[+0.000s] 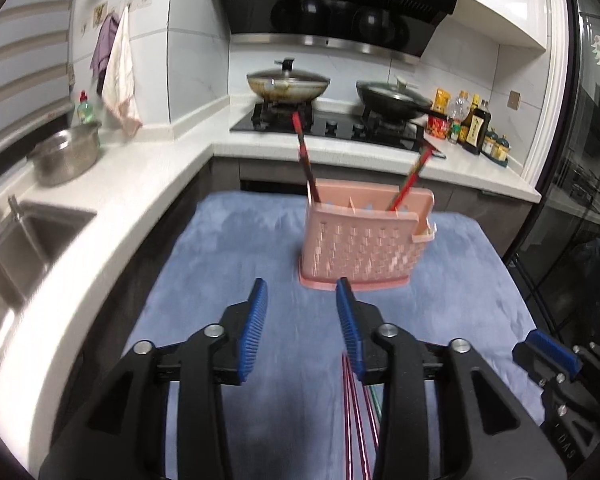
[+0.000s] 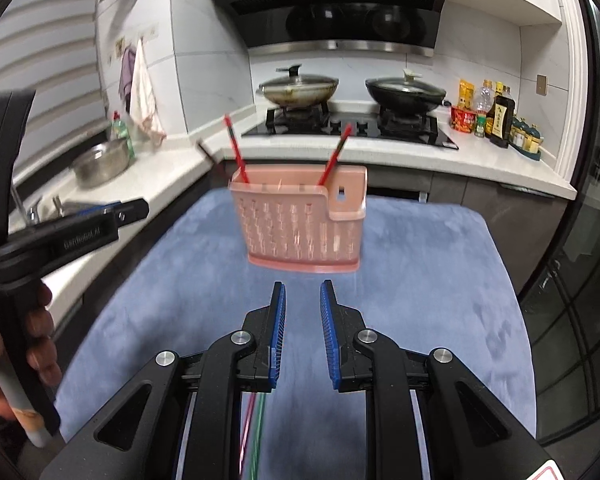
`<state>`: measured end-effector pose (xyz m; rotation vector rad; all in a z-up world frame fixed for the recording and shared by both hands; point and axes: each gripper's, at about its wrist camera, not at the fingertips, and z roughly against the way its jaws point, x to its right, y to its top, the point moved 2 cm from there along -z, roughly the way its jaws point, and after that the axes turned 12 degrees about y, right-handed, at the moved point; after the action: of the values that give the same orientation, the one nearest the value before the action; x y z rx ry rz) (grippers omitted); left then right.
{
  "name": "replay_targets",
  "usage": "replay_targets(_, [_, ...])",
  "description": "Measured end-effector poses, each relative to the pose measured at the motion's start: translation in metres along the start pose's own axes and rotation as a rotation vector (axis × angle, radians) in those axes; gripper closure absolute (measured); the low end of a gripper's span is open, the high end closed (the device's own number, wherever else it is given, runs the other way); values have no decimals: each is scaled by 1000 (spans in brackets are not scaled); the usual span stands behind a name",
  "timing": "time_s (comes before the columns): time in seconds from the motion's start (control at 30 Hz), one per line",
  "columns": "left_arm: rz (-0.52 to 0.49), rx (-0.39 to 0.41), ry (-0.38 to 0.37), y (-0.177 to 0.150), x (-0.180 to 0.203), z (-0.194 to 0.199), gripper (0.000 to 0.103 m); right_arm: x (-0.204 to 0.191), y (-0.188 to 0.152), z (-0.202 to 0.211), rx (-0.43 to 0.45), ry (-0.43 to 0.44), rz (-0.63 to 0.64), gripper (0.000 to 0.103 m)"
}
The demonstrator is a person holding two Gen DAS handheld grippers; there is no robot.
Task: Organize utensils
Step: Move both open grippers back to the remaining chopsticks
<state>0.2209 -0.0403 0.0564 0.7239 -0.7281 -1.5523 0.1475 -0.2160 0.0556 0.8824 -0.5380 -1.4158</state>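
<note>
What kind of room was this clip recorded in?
A home kitchen, most likely: a gas hob with two lidded woks under an extractor hood, a sink set in the white counter, and sauce bottles by the wall.

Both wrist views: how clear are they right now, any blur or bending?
Left wrist view: pink utensil holder and blue cloth smeared by motion blur, counter edges bowed by the fisheye. Right wrist view: holder similarly blurred, stove fairly sharp, corners dark.

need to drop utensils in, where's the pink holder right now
In both wrist views the pink holder stands upright on the blue mat, centre and just beyond the fingertips, with the stove behind it.
</note>
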Motion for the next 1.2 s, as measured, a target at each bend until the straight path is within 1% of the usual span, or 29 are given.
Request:
replay_targets(0.1, [-8, -40, -8, -29, -2, 3, 68, -5, -31, 4, -44, -1, -2, 84])
replay_targets(0.2, [-41, -80, 4, -62, 0, 4, 68, -9, -61, 7, -81, -18, -1, 84])
replay_targets(0.3, [-48, -143, -7, -94, 0, 1, 68, -8, -88, 7, -126, -20, -38, 84])
replay_targets(0.47, [-57, -224, 9, -138, -6, -4, 68, -7, -122, 5, -182, -20, -89, 84])
replay_targets(0.6, [-50, -264, 13, -160, -8, -4, 68, -12, -144, 2, -223, -18, -89, 84])
replay_targets(0.83, [-39, -296, 4, -181, -11, -2, 67, -27, -171, -8, -276, 15, -83, 84])
replay_targets(0.97, [-43, -313, 6, -192, -11, -3, 67, -31, -177, -12, -289, 27, -87, 84])
replay_targets(1.2, [-40, -332, 10, -203, -14, -3, 66, -33, -184, -20, -315, 40, -99, 84])
